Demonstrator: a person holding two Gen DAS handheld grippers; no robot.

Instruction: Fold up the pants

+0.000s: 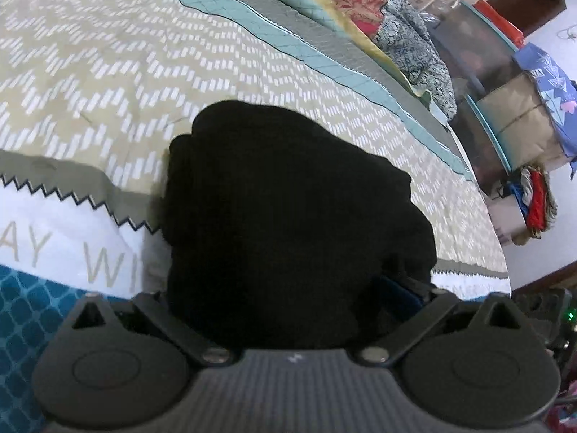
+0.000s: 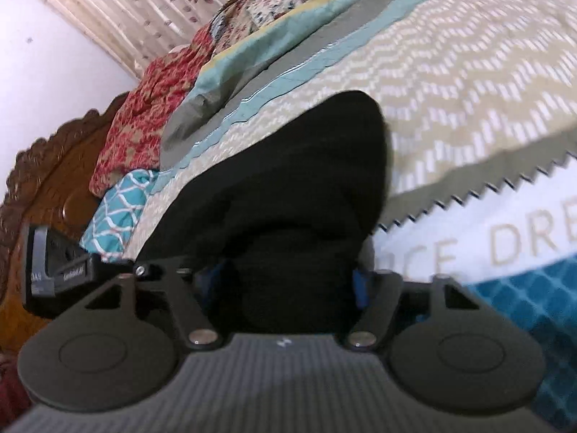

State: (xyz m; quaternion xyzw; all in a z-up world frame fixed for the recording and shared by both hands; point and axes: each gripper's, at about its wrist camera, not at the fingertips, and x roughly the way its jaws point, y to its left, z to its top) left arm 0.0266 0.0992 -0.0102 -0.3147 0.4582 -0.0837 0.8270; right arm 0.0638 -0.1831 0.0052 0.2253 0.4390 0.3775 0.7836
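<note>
The black pants [image 1: 288,209] lie bunched on the patterned bedspread [image 1: 108,65]. In the left wrist view the cloth fills the space between my left gripper's fingers [image 1: 295,310] and hides them; only a blue pad [image 1: 396,294] peeks out. In the right wrist view the pants [image 2: 288,187] drape over my right gripper [image 2: 285,281], whose blue pads [image 2: 360,285] sit on either side of a thick fold of cloth. Both grippers appear closed on the fabric, with the fingertips hidden.
Folded quilts and pillows [image 1: 378,11] are piled along the bed's far side. Shelves with boxes and clothes [image 1: 512,115] stand beyond the bed. A carved wooden headboard [image 2: 47,180] and curtain [image 2: 137,7] show in the right wrist view.
</note>
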